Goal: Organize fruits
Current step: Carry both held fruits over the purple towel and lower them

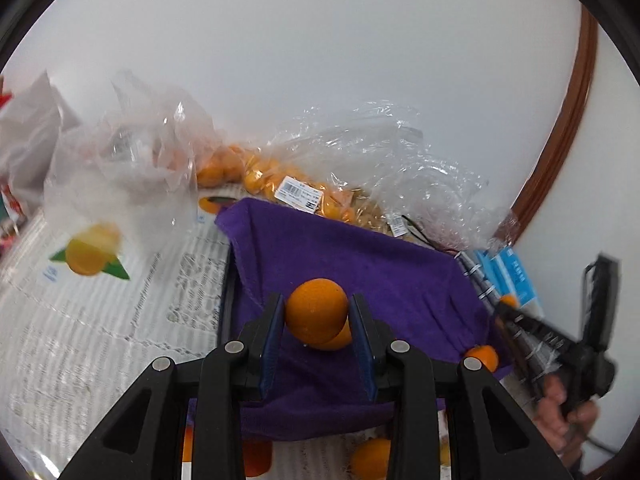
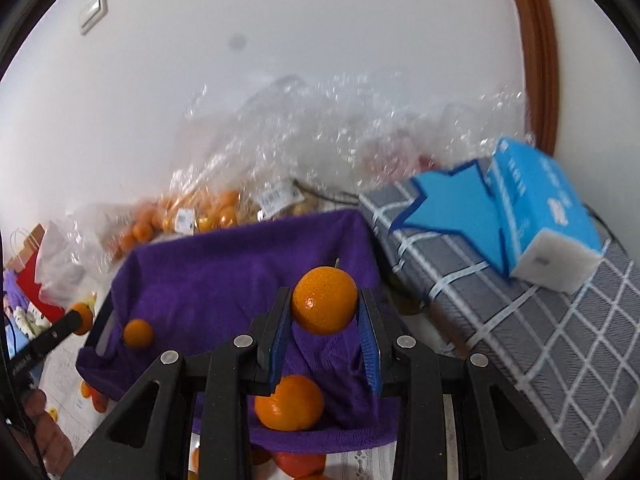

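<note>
My left gripper (image 1: 317, 305) is shut on an orange (image 1: 316, 320), held above a tray lined with a purple towel (image 1: 380, 264). Just behind that fruit a second orange (image 1: 343, 340) peeks out, and another (image 1: 482, 357) rests at the towel's right edge. My right gripper (image 2: 325, 300) is shut on its own orange (image 2: 325, 276) over the same purple towel (image 2: 224, 272). Two oranges lie on the towel, one (image 2: 289, 402) under my fingers and one (image 2: 138, 333) at the left. Each gripper shows in the other's view, the right gripper (image 1: 507, 305) and the left gripper (image 2: 79, 318).
Clear plastic bags of small oranges (image 1: 280, 184) (image 2: 192, 212) lie behind the tray against the white wall. Loose oranges (image 1: 372, 456) sit on the printed table cover (image 1: 100, 320) in front. A blue tissue box (image 2: 536, 208) rests on grey checked fabric (image 2: 540, 340) at right.
</note>
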`<state>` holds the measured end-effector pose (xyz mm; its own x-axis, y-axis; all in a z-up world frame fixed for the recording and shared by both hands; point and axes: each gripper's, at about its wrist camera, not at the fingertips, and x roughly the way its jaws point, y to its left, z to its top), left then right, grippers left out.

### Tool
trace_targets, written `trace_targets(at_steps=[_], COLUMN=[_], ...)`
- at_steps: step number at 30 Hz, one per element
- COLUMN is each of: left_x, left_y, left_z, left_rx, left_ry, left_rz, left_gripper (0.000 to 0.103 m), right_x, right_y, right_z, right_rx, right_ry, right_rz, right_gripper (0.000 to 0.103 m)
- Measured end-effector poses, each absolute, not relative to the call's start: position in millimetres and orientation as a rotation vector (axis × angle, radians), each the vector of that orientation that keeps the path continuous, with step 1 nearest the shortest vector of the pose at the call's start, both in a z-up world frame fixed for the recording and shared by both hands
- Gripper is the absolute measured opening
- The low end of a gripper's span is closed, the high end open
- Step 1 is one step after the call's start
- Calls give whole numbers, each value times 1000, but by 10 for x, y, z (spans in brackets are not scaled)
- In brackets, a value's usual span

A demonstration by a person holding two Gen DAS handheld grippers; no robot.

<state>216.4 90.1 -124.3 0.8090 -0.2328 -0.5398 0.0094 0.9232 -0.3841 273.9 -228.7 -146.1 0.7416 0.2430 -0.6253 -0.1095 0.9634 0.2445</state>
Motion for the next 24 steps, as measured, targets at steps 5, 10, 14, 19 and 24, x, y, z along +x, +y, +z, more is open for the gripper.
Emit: trace_targets(at_steps=[5,10,14,19,24], left_x=[2181,2220,2245,2277,2295], left_y=[848,784,718,641,622], left_z=[-1320,-1392,-1442,-1488,-1506], left_rx=[-361,-358,-348,-333,-322], left_ry=[646,676,700,725,735], left_rz=[-119,-126,-138,-152,-150], left_gripper=[31,31,31,31,31], right_x=[2781,2785,2816,2832,2857], right_y=[-2278,-2294,-2268,-2214,-2186], right_z=[-1608,-1655,-1691,-1718,-1760], right_rx=[188,212,220,211,207], right_ry=[734,738,755,766,786], right_rz=[199,223,236,246,256], right_gripper=[32,32,32,32,32])
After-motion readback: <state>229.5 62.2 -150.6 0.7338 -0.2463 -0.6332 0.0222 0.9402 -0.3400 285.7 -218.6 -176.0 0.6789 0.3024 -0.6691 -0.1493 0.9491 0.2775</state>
